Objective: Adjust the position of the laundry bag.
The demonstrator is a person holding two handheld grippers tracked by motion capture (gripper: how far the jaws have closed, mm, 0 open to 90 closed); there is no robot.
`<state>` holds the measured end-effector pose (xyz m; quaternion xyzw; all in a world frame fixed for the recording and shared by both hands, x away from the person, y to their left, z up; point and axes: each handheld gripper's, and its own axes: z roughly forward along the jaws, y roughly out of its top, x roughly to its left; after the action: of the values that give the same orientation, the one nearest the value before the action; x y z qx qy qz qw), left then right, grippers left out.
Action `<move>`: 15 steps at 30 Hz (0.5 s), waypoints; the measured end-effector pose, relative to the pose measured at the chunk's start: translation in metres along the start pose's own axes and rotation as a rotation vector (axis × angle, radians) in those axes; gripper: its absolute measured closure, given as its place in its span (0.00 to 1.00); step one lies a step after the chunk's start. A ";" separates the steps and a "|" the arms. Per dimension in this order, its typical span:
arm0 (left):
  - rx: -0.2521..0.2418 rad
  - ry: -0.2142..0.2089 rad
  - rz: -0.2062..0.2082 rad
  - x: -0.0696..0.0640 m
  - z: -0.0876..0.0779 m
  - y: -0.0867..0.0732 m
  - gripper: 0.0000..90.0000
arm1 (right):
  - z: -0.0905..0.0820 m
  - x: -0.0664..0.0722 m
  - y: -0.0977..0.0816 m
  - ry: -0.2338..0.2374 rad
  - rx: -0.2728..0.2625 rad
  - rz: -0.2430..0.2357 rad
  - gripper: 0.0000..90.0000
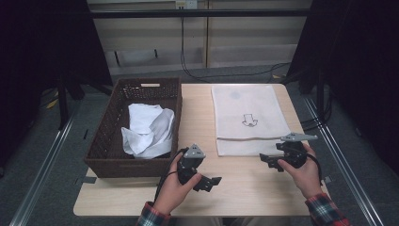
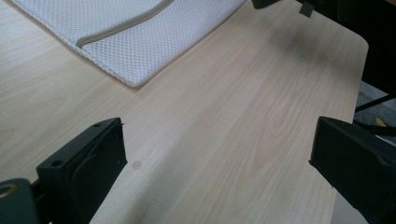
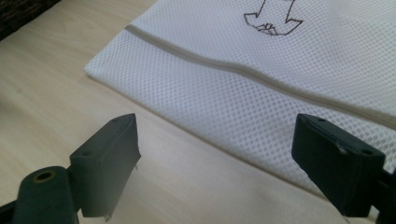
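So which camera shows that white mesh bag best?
The high view: the whole mesh bag lies flat on the table. The right gripper view gives its zip and weave close up; the left gripper view catches one corner.

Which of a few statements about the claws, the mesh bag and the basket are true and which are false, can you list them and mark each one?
1. The left claw is open over bare table. True.
2. The right claw is shut on the mesh bag. False: its jaws stand wide apart just in front of the bag's near edge, gripping nothing.
3. The white cloth lies crumpled inside the brown wicker basket. True.
4. The mesh bag sits inside the basket. False: it lies flat on the table, to the right of the basket in the high view.
5. A zipper runs across the mesh bag near its near edge. True.
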<state>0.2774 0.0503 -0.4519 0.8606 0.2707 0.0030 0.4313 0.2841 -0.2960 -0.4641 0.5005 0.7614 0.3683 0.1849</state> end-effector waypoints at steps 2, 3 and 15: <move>0.012 -0.005 0.005 0.000 0.001 0.001 0.03 | 0.002 -0.001 0.004 -0.014 -0.002 0.002 0.18; 0.007 -0.008 0.002 0.000 0.002 0.001 0.03 | 0.004 -0.002 0.007 -0.011 -0.005 0.007 0.18; 0.022 -0.009 0.010 -0.002 0.005 0.002 0.03 | 0.020 -0.008 0.029 -0.071 -0.020 0.013 0.43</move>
<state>0.2782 0.0448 -0.4532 0.8666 0.2645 -0.0016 0.4231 0.3187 -0.2890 -0.4560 0.5162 0.7473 0.3593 0.2144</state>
